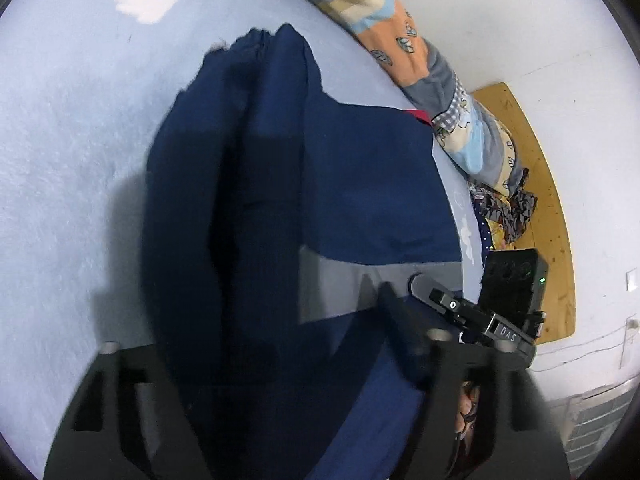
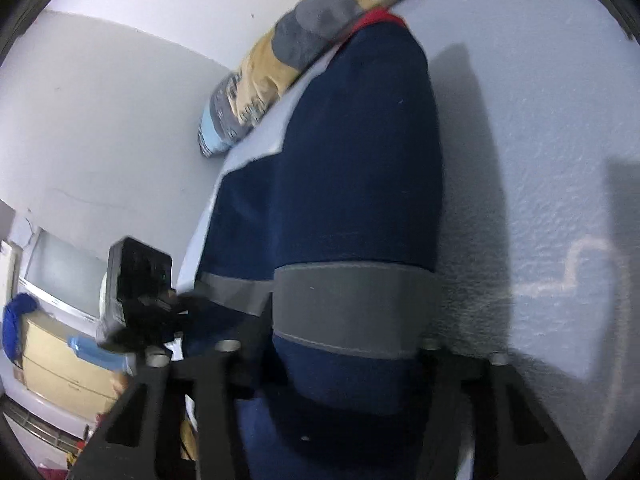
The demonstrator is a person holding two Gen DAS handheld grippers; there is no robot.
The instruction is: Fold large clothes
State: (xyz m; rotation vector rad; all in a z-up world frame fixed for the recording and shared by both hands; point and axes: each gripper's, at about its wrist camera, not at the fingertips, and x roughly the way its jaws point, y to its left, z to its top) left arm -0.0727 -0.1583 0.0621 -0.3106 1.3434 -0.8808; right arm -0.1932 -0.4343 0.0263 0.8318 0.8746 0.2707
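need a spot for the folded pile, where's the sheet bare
Bare light-blue sheet lies left of the navy garment in the left wrist view. Crowded along the wall: a patterned quilt and crumpled clothes.

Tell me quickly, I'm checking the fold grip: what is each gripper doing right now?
Left gripper: closed on the navy garment.
Right gripper: closed on the same navy garment.

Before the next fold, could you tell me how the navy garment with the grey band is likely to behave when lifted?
The navy garment will probably be floppy: it lies in soft rolls on the bed. It looks fairly thick, so perhaps weighty for cloth. Its grey band bends with the fabric, so it likely adds little stiffness.
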